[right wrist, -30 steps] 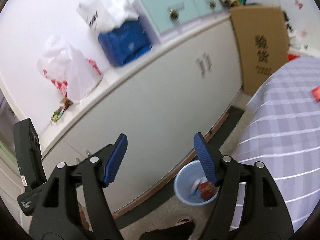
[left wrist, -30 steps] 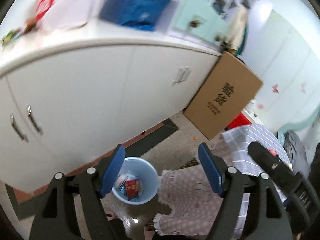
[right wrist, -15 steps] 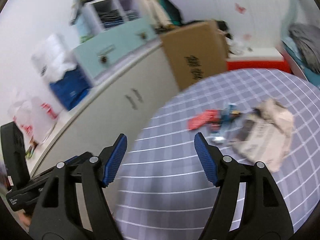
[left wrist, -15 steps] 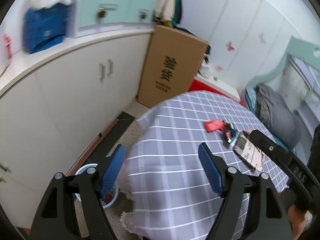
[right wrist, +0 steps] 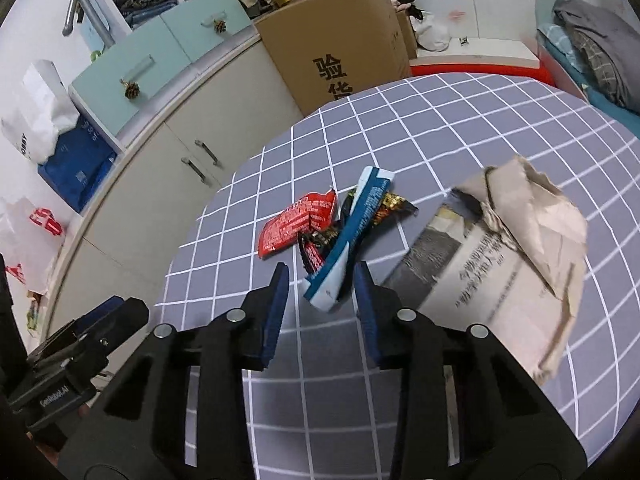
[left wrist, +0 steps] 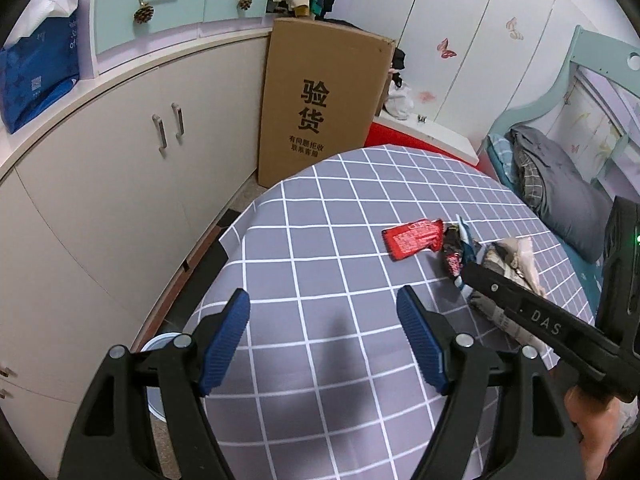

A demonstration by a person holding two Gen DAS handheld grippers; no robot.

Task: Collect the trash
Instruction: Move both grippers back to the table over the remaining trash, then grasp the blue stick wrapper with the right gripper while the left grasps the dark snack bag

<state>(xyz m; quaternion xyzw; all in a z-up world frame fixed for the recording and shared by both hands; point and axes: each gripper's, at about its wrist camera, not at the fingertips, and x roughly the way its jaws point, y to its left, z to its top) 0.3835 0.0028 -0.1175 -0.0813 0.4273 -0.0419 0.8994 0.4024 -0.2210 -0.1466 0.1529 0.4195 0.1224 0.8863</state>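
Item: blue-and-white wrapper (right wrist: pixel 352 236), lying atop a dark wrapper (right wrist: pixel 320 246) in the litter cluster mid-surface (right wrist: pixel 440 128), red wrapper (right wrist: pixel 298 224) touching on one side, crumpled newspaper (right wrist: pixel 516 240) just beside on the other.

Right hand-held gripper (right wrist: pixel 322 300): jaws closing, the blue wrapper's near end between them, pads not yet pressing.

Left hand-held gripper (left wrist: pixel 324 344): spread, empty, over bare cloth.

Risk: thin film may slip out, or the dark wrapper underneath come up too.

Surroundings: cardboard box (left wrist: pixel 324 100), cabinet (left wrist: pixel 120 160), bin rim (left wrist: pixel 160 340) at floor level. Nothing blocks the grasp.
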